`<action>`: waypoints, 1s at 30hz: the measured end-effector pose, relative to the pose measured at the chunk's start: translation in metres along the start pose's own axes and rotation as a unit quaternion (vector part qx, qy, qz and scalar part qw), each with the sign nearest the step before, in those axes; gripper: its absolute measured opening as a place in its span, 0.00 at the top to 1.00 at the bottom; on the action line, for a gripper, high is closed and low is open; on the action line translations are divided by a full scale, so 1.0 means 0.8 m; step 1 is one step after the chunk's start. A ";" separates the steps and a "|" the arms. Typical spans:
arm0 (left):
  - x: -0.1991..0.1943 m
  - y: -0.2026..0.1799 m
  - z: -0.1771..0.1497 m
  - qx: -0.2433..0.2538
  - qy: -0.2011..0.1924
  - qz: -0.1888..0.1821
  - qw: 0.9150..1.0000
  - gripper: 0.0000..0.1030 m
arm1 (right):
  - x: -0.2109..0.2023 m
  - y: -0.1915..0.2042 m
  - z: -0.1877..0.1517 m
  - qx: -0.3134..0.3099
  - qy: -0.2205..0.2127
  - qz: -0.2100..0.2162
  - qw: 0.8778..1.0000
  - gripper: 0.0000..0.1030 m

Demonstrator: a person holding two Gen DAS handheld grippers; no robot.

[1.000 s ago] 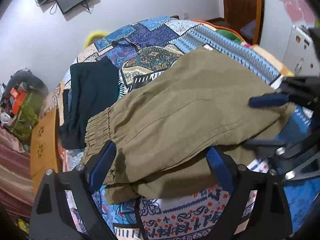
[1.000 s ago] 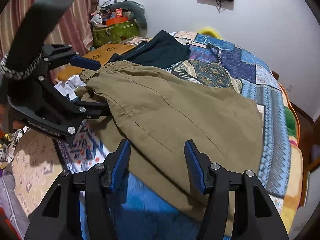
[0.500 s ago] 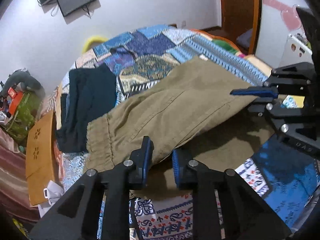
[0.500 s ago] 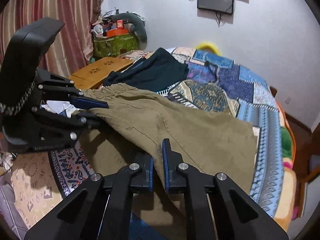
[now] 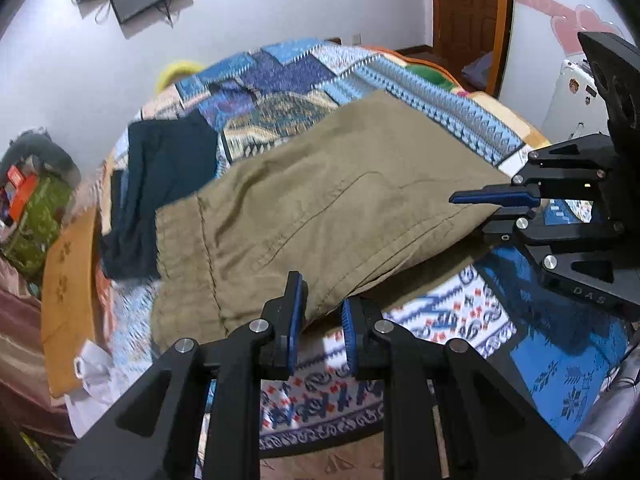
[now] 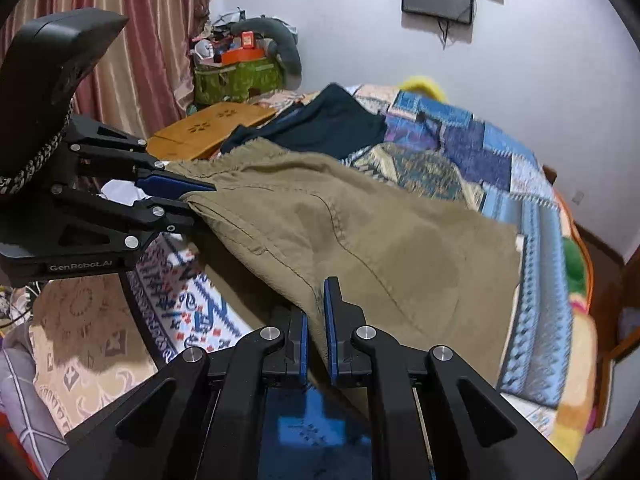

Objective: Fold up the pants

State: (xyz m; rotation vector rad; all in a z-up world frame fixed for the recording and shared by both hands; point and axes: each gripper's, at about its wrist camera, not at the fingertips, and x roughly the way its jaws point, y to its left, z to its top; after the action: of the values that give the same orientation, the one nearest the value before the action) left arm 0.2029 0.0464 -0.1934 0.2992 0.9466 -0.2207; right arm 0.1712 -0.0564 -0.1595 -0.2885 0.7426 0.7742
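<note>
Olive-khaki pants [image 5: 320,204] lie across the patchwork bedspread, waistband toward the left in the left wrist view. My left gripper [image 5: 320,316] is shut on the near edge of the pants near the waistband and lifts it off the bed. My right gripper [image 6: 316,320] is shut on the same near edge farther along the leg [image 6: 380,248]. Each gripper shows in the other's view: the right one [image 5: 500,206] and the left one [image 6: 188,196], both pinching cloth. The lifted edge hangs between them above the bed.
A dark navy garment [image 5: 160,184] lies folded on the bed beyond the waistband. The patterned bedspread [image 5: 288,80] covers the bed. A wooden lap table [image 6: 212,128] and a green storage bag [image 6: 236,80] stand at the bedside by the curtain. A wooden door [image 5: 472,12] is at the back.
Both grippers, open a second ago, have shut on the near edge of the pants and lifted it up off the bed.
</note>
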 end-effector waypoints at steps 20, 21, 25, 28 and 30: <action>-0.051 0.095 -0.011 -0.153 -0.024 0.022 0.988 0.17 | -0.055 -0.011 0.013 0.084 -0.052 0.022 0.995 0.74; -0.047 0.106 -0.011 -0.170 -0.017 0.020 0.985 0.16 | -0.055 -0.015 0.016 0.090 -0.056 0.018 0.994 0.71; -0.015 0.148 -0.016 -0.240 0.017 -0.007 0.971 0.16 | -0.043 -0.026 0.024 0.114 -0.056 0.011 0.992 0.68; 0.005 0.160 -0.024 -0.267 0.033 -0.024 0.963 0.16 | -0.031 -0.034 0.025 0.141 -0.050 0.017 0.989 0.67; 0.017 0.160 -0.028 -0.275 0.041 -0.038 0.960 0.16 | -0.021 -0.036 0.025 0.150 -0.044 0.021 0.987 0.67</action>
State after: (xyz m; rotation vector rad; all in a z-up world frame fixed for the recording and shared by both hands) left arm 0.2336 0.1736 -0.1974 -0.2437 1.0619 -0.0093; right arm 0.1937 -0.0753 -0.1344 0.0335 0.7723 0.6979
